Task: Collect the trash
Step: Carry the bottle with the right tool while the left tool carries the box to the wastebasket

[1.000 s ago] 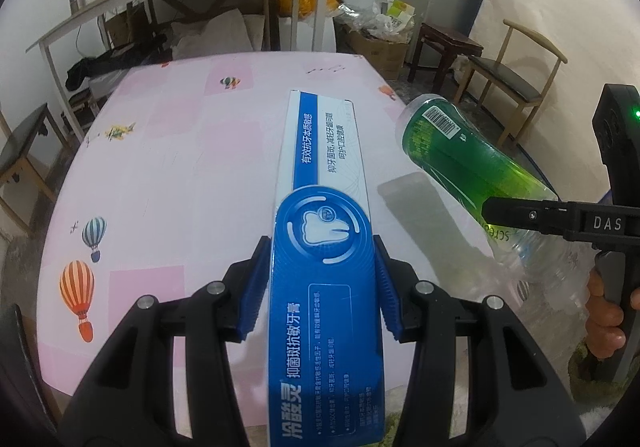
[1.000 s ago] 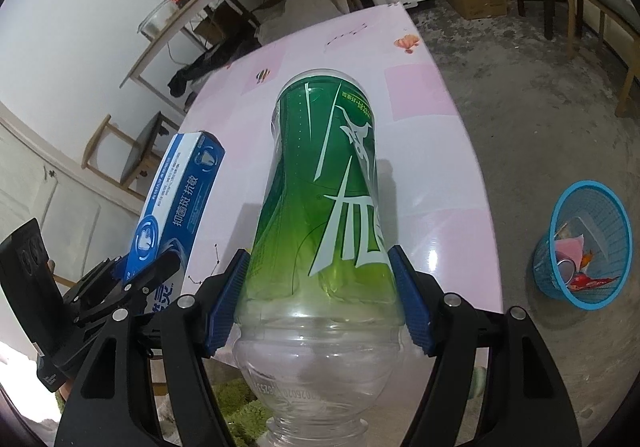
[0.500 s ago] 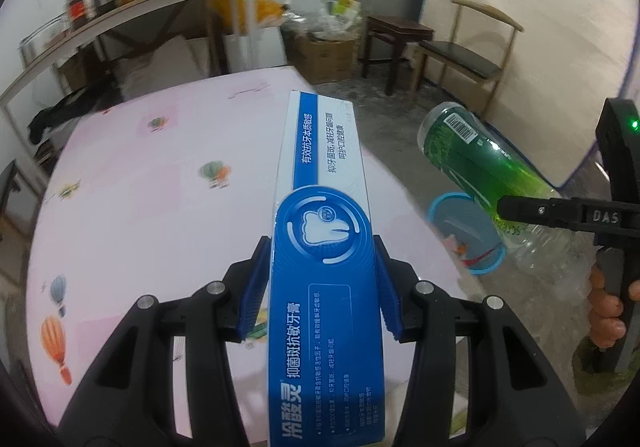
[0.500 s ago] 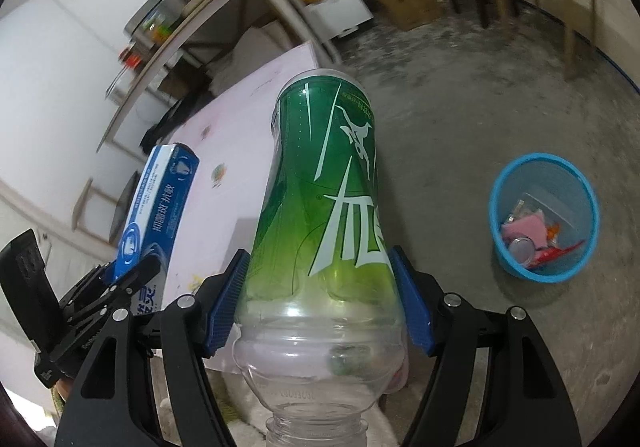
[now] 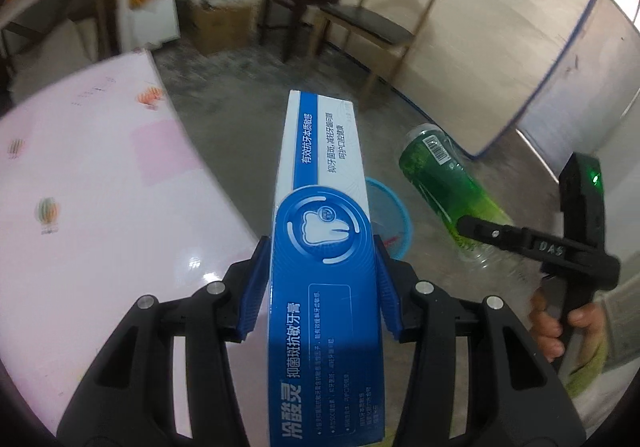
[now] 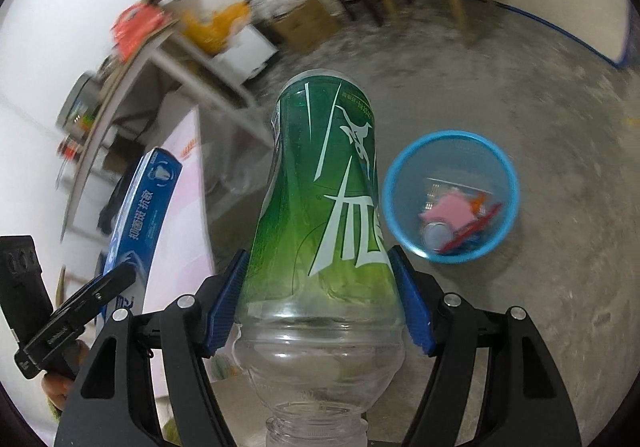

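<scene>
Carrying a blue-and-white cardboard toothpaste box (image 5: 324,267) pinched in my left gripper (image 5: 320,283) and a green-labelled clear plastic bottle (image 6: 324,215) clamped in my right gripper (image 6: 320,303), both off the pink table (image 5: 80,207). I should centre each above the blue mesh wastebasket (image 6: 508,183) on the floor before letting go.

The toothpaste box (image 5: 324,287) covers most of the blue bin (image 5: 394,223) in the left wrist view, and its near end runs off the bottom edge. Shelf clutter (image 6: 140,27) at upper left of the right wrist view is just motion blur, and the bottle (image 6: 320,227) neck gets cut off at the bottom.
</scene>
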A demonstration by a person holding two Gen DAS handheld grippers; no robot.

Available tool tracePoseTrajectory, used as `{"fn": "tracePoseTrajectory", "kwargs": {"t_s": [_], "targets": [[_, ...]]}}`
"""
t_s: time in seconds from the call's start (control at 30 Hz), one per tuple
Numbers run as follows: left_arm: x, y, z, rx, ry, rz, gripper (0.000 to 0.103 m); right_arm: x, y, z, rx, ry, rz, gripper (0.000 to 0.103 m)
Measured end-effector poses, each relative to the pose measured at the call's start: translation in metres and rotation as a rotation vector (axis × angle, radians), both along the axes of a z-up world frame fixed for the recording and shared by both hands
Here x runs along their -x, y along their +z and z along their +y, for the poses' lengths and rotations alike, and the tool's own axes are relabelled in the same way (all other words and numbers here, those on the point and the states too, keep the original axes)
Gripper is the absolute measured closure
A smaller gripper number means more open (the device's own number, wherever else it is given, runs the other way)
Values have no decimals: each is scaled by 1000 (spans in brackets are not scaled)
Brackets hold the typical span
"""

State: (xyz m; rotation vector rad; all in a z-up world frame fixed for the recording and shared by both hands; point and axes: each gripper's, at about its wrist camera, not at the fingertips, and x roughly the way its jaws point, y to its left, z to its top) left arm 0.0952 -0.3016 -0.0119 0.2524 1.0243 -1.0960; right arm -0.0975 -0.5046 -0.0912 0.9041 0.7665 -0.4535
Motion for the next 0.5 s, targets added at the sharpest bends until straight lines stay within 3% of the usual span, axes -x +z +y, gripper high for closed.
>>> {"fn": "tracePoseTrajectory", "kwargs": {"t_s": [0.13,0.3,0.5], "targets": [[3,-22,-45,-22,-70,114,57,20,-26,-25,-58,-94,30,35],[13,-56,-98,-104,-144,205,56,33,-67,-47,-169,-167,51,35],[15,-90,-143,-191,-172,233,56,32,-128,-72,-319,-218,94,35]]}}
